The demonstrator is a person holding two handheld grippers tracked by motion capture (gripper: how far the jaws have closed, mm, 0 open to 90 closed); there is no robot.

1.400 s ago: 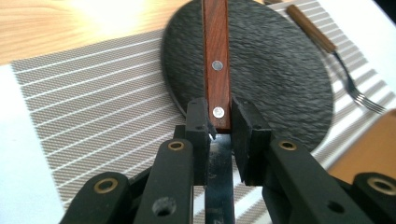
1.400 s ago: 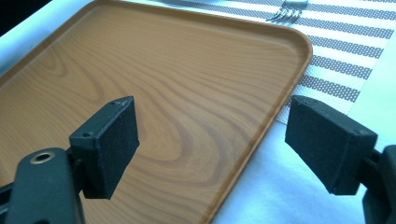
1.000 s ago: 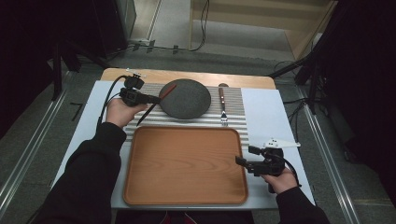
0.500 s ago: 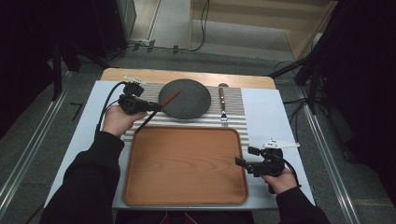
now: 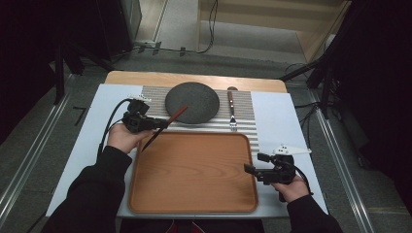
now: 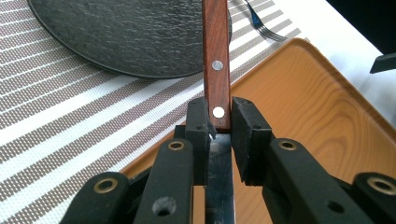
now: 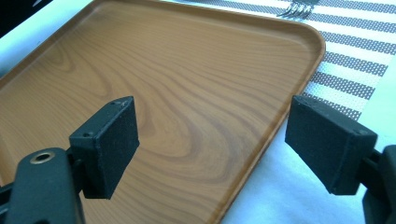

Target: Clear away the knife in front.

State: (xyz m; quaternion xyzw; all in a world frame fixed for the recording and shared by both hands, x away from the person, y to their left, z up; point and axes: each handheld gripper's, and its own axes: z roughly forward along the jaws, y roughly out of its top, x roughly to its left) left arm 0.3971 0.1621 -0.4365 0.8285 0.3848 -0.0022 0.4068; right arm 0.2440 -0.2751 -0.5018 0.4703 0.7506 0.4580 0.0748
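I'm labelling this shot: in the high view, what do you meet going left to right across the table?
left gripper holding a knife → dark plate → fork → right gripper

Black long sleeves (image 5: 92, 194); tongs (image 5: 165, 124) black w/ brass rivets, square pads (image 7: 109, 140) (grey plate, black cable).

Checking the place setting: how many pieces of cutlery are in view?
2. A wooden-handled knife is clamped in the left gripper over the tray's far left corner; a fork lies on the striped mat right of the plate.
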